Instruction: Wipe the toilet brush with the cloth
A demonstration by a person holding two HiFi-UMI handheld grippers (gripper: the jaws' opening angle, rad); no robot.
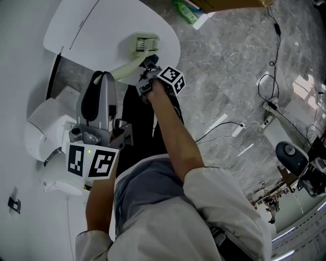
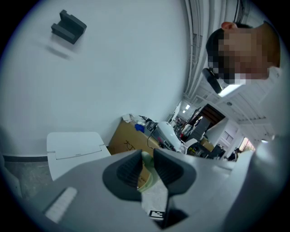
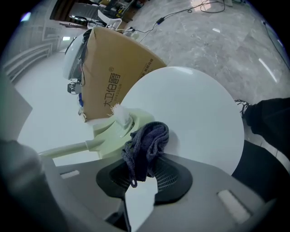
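A pale green toilet brush (image 1: 144, 44) lies with its bristled head over the closed white toilet lid (image 1: 91, 25). Its curved handle runs back to my left gripper (image 1: 101, 84), which is shut on the handle (image 2: 146, 176). In the left gripper view the left gripper (image 2: 147, 165) shows the green handle pinched between its black pads. My right gripper (image 1: 149, 64) is shut on a dark blue-grey cloth (image 3: 147, 144). The cloth bunches out of the right gripper (image 3: 141, 174) and presses against the brush (image 3: 113, 129) just behind the bristles.
A cardboard box (image 3: 113, 81) stands beyond the toilet. Cables (image 1: 270, 76) trail over the grey marble floor at right, and a green bottle (image 1: 186, 11) lies at the top. The white cistern (image 2: 74, 147) and a dark wall bracket (image 2: 68, 26) are on the left.
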